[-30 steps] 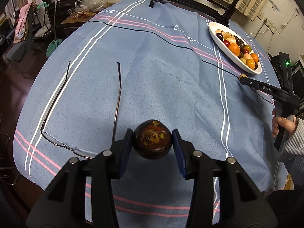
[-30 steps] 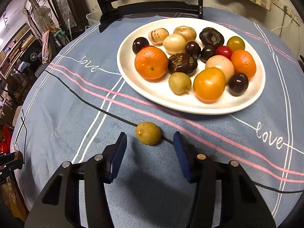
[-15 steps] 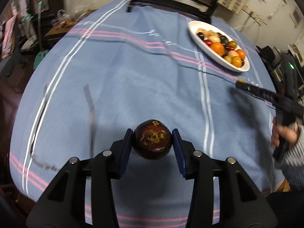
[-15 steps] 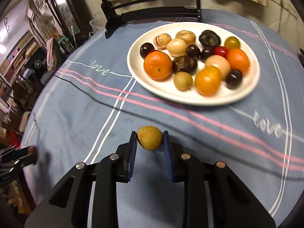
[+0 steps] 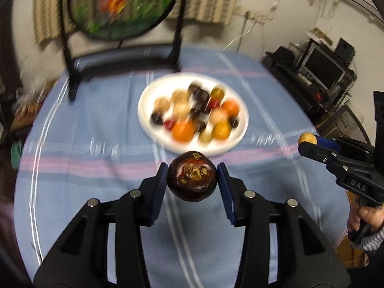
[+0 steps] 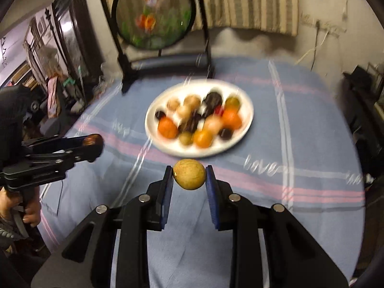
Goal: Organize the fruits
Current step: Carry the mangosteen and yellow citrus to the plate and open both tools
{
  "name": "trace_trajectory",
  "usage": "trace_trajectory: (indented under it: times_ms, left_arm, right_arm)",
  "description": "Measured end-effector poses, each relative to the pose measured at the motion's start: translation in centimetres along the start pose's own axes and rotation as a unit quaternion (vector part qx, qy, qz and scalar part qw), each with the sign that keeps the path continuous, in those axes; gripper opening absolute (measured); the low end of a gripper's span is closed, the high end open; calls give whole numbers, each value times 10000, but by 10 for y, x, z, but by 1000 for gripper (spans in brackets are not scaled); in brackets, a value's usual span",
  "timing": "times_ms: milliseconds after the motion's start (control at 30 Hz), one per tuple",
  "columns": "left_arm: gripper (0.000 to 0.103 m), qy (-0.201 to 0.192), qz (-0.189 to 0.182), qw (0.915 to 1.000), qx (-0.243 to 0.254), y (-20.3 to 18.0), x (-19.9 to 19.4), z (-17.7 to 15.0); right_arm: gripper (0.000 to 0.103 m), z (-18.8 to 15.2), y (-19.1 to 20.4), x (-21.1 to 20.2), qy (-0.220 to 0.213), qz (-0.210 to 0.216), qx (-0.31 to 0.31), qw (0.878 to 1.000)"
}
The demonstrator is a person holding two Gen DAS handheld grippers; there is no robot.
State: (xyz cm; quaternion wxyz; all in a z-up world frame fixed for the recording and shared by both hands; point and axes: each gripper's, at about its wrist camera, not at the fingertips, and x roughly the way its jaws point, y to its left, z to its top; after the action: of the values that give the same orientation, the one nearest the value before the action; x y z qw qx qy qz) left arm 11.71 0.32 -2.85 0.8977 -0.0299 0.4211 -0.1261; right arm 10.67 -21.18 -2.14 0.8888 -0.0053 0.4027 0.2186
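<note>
Left gripper (image 5: 192,177) clamps dark round fruit (image 5: 192,176). Right gripper (image 6: 189,174) clamps small tan fruit (image 6: 189,174); both held above tablecloth (image 6: 300,124), near white plate (image 6: 247,124)

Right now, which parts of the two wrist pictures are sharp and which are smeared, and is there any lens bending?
Left wrist view: the dark fruit and the left gripper are sharp; the plate and tablecloth streak with motion blur. Right wrist view: the tan fruit and right gripper are crisp, the plate's fruit smeared. Both views bulge like a fisheye, with dark corners.
</note>
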Motion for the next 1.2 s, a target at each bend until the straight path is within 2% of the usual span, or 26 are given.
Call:
trace_trajectory:
  times_ms: [200, 300, 400, 533, 800, 1067, 1200]
  left_arm:
    - [43, -454, -43, 9986, 286, -20, 0, 64]
    - [43, -503, -19, 9983, 299, -18, 9, 81]
    - [43, -445, 25, 9986, 275, -17, 26, 89]
    - [43, -170, 63, 9997, 145, -7, 62, 95]
    - [43, 400, 91, 9991, -92, 16, 136, 93]
    - [43, 639, 41, 9977, -237, 30, 176, 88]
    - [43, 709, 14, 9972, -233, 30, 188, 86]
  right_arm:
    - [28, 56, -9, -27, -646, -46, 6, 9979]
    - [28, 83, -13, -24, -844, -12, -24, 9964]
    - [28, 100, -18, -8, -852, 70, -9, 9963]
    - [28, 107, -22, 23, -665, 179, 13, 9976]
    - [28, 101, -36, 109, 44, 283, 123, 9995]
    - [28, 92, -42, 159, 461, 288, 186, 9983]
    - [28, 87, -42, 172, 576, 290, 186, 9977]
